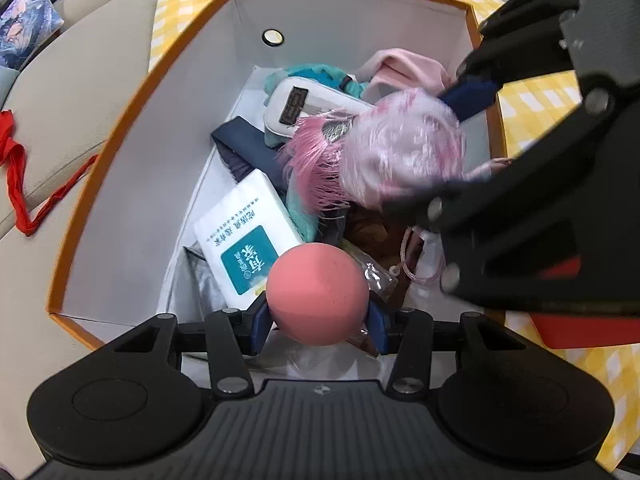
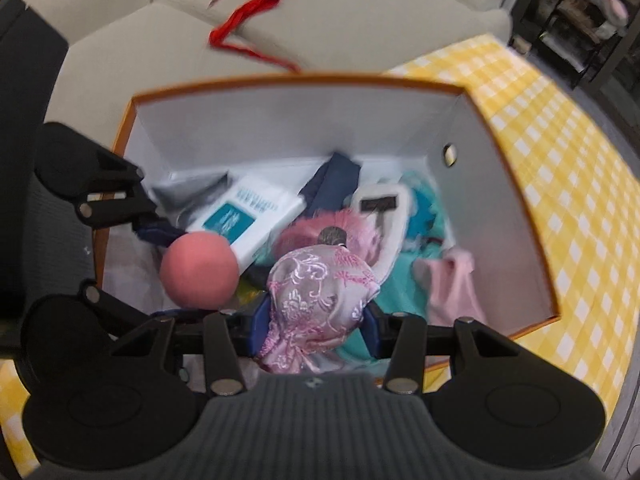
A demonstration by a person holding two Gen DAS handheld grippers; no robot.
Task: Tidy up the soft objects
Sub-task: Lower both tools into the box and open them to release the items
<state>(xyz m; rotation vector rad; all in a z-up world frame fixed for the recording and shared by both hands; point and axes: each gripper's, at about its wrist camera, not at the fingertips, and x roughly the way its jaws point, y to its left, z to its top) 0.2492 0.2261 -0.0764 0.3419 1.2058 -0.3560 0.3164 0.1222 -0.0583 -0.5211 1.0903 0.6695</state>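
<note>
Big orange-rimmed box (image 1: 120,128) w/ white walls sits on the yellow-check table (image 2: 560,128), beige sofa (image 2: 160,32) at far side, red strap (image 2: 260,0) lying on it. Box is already crowded: tissue pack (image 1: 244,240), white pouch (image 1: 304,108), navy, teal & pink cloth. Pink brocade pouch (image 2: 320,300) is pinched at about half opening by right gripper (image 2: 316,320) over box middle, prob. for dropping in. Pink ball (image 1: 318,294) is clamped likewise by left gripper (image 1: 318,324), jaws abt half open, low over near-left end.
</note>
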